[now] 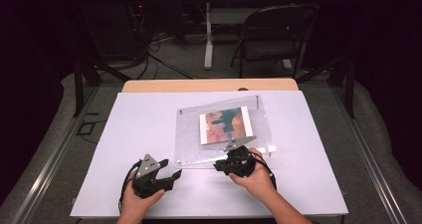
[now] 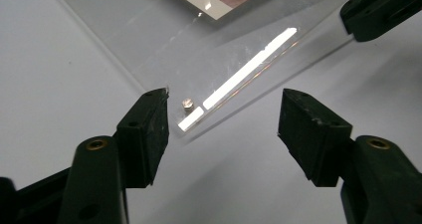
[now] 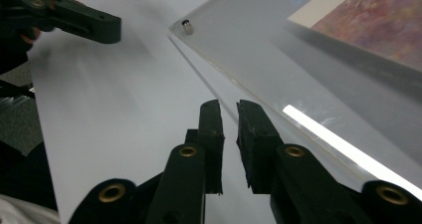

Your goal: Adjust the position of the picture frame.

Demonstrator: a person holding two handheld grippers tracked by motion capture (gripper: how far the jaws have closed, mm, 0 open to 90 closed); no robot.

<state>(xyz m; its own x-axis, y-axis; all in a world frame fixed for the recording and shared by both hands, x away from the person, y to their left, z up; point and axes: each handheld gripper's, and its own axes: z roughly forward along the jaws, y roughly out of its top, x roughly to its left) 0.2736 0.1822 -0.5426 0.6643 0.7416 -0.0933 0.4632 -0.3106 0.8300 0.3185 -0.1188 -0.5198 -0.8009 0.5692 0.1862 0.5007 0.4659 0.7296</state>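
Observation:
A clear acrylic picture frame point(image 1: 189, 134) lies flat on the white table top point(image 1: 134, 134), with a reddish and teal print point(image 1: 225, 124) inside it. My left gripper point(image 1: 170, 168) sits just off the frame's near left corner. In the left gripper view its jaws point(image 2: 224, 97) stand wide open toward that corner and its small metal stud point(image 2: 187, 103), touching nothing. My right gripper point(image 1: 218, 165) rests at the frame's near edge. Its jaws point(image 3: 229, 107) are a narrow gap apart with nothing between them, beside the acrylic edge point(image 3: 259, 50). The stud point(image 3: 187, 26) lies farther ahead.
The white top lies on a wooden table point(image 1: 209, 84). Behind it stand a black folding chair point(image 1: 271, 35) and a white table leg point(image 1: 208, 35), with cables point(image 1: 164, 59) on the floor. Bare white surface spreads left of the frame and along the front edge.

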